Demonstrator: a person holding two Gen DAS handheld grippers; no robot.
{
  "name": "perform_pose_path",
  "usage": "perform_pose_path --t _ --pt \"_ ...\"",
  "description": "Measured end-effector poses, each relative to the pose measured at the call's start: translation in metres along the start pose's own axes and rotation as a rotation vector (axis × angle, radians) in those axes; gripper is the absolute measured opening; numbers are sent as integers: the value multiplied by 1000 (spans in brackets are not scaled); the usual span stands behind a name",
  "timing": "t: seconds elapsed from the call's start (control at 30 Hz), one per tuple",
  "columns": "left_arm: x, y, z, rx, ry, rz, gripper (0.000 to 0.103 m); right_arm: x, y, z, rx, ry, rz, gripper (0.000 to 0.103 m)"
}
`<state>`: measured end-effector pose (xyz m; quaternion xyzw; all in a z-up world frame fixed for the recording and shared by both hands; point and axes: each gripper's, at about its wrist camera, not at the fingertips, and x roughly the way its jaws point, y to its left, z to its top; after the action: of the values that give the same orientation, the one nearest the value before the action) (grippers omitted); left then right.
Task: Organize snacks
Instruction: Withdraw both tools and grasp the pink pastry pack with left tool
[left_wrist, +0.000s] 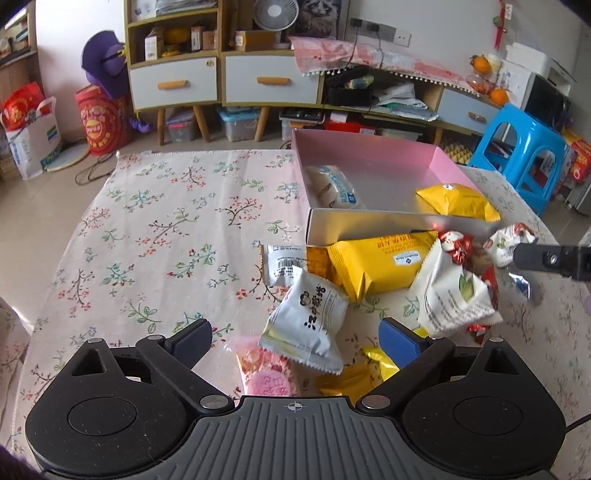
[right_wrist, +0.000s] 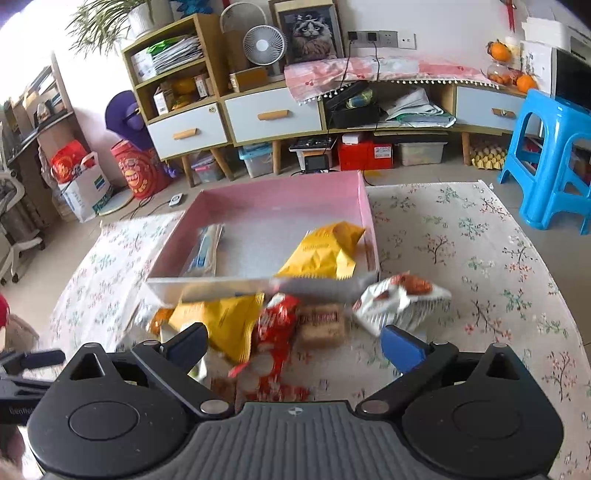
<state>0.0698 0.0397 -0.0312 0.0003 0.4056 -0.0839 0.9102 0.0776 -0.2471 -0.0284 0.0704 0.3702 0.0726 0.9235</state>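
Observation:
A pink box (left_wrist: 369, 155) (right_wrist: 280, 192) stands on the flowered tablecloth. It holds a white-and-blue packet (left_wrist: 334, 186) (right_wrist: 203, 251) and a yellow packet (left_wrist: 458, 201) (right_wrist: 321, 251). In front of it lies a pile of snacks. My left gripper (left_wrist: 295, 338) is open over a white packet with black print (left_wrist: 310, 321) and a pink packet (left_wrist: 267, 373). My right gripper (right_wrist: 295, 341) is open over a red packet (right_wrist: 273, 332); a long yellow packet (left_wrist: 380, 262) (right_wrist: 221, 321) and a brown bar (right_wrist: 321, 325) lie beside it.
A white-and-red packet (right_wrist: 399, 299) lies right of the box's front corner. A white-and-green packet (left_wrist: 454, 291) is in the pile. The other gripper's tip (left_wrist: 546, 258) shows at the right edge. A blue stool (right_wrist: 554, 158) and cabinets (right_wrist: 258, 114) stand behind.

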Motion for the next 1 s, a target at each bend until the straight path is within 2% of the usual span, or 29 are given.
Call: perform_pose_path --t 0.17,0.27,0.57,0.8,1.0 --pt "-7 3 -17 12 -18 -1 99 -3 17 -28 -83 -40 -27 94" --pt "-8 9 -26 15 -17 -11 99 -3 23 -43 -119 -49 -10 94" --pt "-9 36 -50 -60 -78 -18 99 -4 26 -79 -102 -83 19 94" --pt "0 43 -56 -96 -53 -60 99 0 40 -99 -137 -70 47 94" --pt "8 34 -61 -79 -52 -34 97 2 64 -108 -250 -65 92 94"
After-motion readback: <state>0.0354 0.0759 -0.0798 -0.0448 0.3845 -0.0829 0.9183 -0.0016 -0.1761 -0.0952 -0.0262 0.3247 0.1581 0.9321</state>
